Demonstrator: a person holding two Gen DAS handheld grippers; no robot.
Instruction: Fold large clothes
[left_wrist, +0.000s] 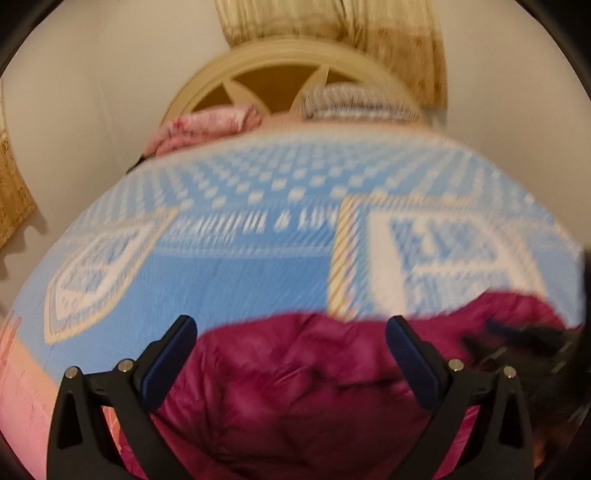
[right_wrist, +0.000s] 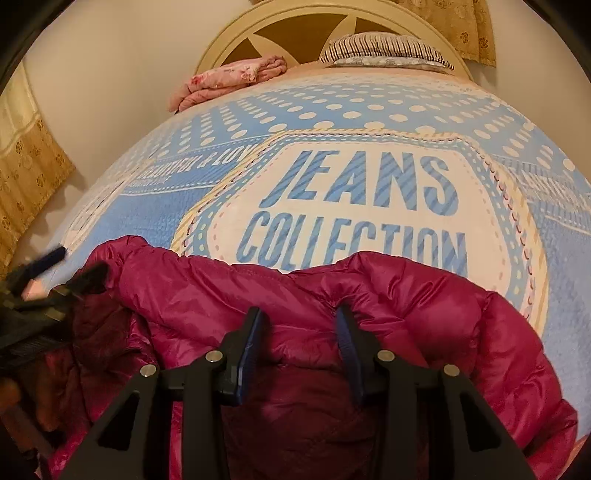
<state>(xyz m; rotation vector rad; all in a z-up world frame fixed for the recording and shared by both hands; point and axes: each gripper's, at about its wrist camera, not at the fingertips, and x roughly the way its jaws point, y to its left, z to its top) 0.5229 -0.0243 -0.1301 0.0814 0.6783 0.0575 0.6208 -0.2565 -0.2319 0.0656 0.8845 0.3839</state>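
Note:
A magenta puffer jacket (right_wrist: 406, 295) lies crumpled at the near edge of the bed. In the blurred left wrist view the jacket (left_wrist: 295, 387) fills the space below my left gripper (left_wrist: 291, 325), whose jaws stand wide apart with nothing pinched. My right gripper (right_wrist: 300, 314) hovers over a ridge of the jacket's upper edge with its jaws partly apart; puffy fabric bulges between the blue pads (right_wrist: 251, 343), which do not visibly clamp it. The left gripper (right_wrist: 75, 264) shows blurred at the jacket's left end, and the right gripper (left_wrist: 517, 339) shows blurred at the right.
The bed carries a blue blanket (right_wrist: 369, 110) with white dots and a "JEANS COLLECTION" patch. A folded pink cloth (right_wrist: 229, 79) and a striped pillow (right_wrist: 384, 48) lie by the cream headboard (right_wrist: 295, 18). A beige curtain (right_wrist: 33, 162) hangs at the left wall.

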